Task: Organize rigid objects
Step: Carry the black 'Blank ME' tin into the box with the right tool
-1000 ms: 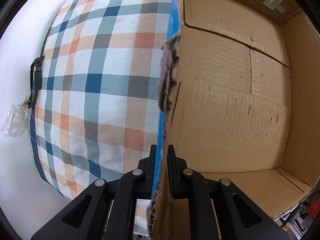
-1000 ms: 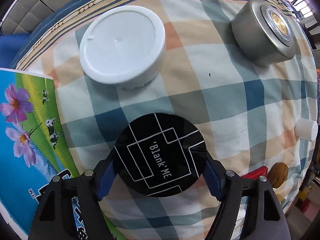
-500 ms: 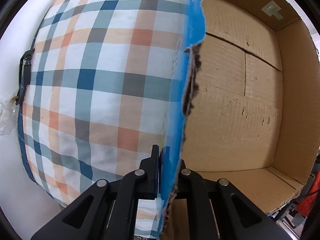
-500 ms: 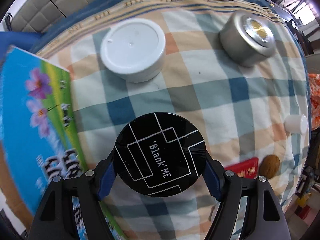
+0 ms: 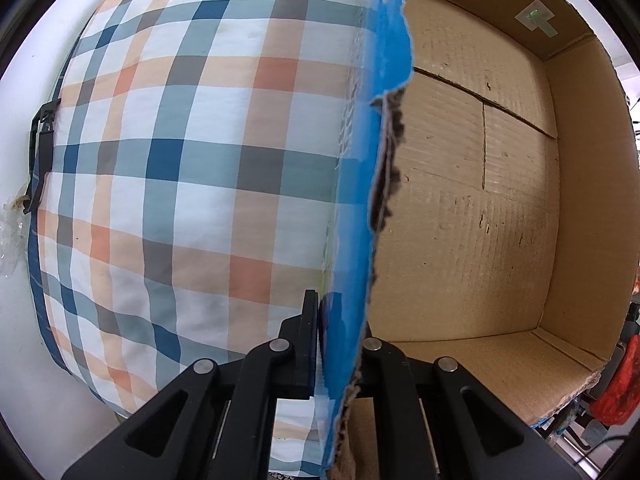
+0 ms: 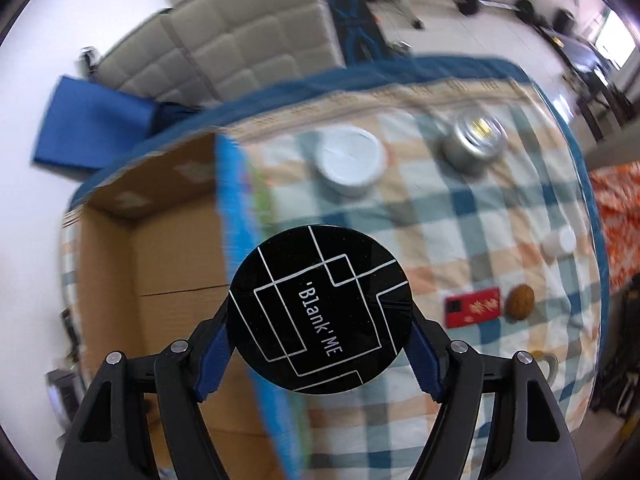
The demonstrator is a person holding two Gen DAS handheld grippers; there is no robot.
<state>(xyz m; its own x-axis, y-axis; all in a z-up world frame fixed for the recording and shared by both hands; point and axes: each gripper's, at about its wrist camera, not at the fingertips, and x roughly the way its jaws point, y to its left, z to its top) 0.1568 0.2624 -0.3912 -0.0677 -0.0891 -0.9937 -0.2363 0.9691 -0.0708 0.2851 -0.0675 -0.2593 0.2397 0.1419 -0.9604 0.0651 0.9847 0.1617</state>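
Note:
My right gripper is shut on a round black tin marked "Blank ME" and holds it high above the checked bedspread, beside the open cardboard box. My left gripper is shut on the torn blue-printed side flap of the box; the bare box interior lies to its right. On the bedspread sit a white round container, a silver tin, a small white cap, a red card and a walnut.
A padded grey headboard or sofa and a blue cushion lie beyond the bed. Dumbbells rest on the floor at the back. An orange patterned cloth is at the right. The bed's left edge borders white floor.
My right gripper has lifted the black tin well above the bedspread and swung left toward the box, whose inside now shows. My left gripper still holds the flap, shifted slightly right.

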